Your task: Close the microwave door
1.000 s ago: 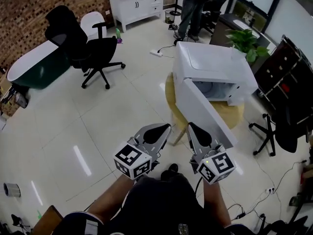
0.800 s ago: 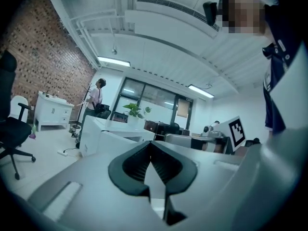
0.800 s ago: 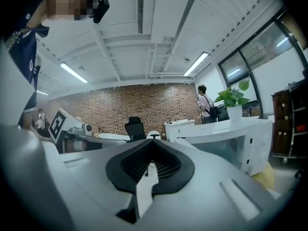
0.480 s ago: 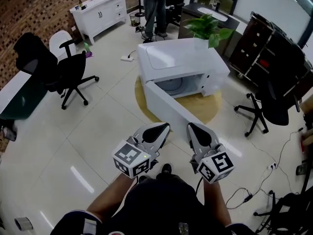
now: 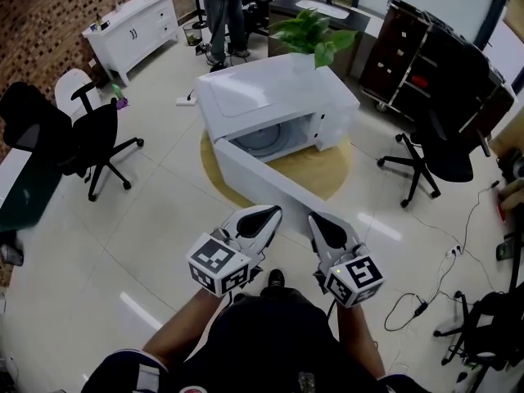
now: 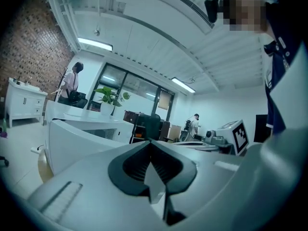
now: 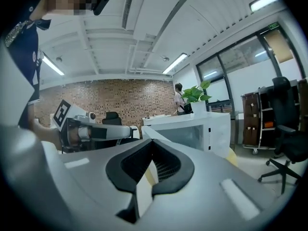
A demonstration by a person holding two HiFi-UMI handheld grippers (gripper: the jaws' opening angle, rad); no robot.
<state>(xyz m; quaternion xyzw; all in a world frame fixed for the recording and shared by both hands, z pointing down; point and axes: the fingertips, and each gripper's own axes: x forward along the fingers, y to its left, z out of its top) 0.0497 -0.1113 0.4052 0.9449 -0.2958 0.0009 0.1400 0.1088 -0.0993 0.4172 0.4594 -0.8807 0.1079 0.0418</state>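
On yellow table (image 5: 332, 169), microwave door (image 5: 260, 182) open.

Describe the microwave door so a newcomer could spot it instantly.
Find the round yellowish table mid-floor; a white microwave sits on it. The door is the flat white panel attached at the microwave's front corner, swung wide open toward the viewer. Unlike the boxy body, it is a thin slab angling outward.

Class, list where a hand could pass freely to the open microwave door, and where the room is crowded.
Free: the bare floor between the left chair and the door, and the top of the microwave. Crowded: behind it, a plant and a person; to the right, the right chair and cables.
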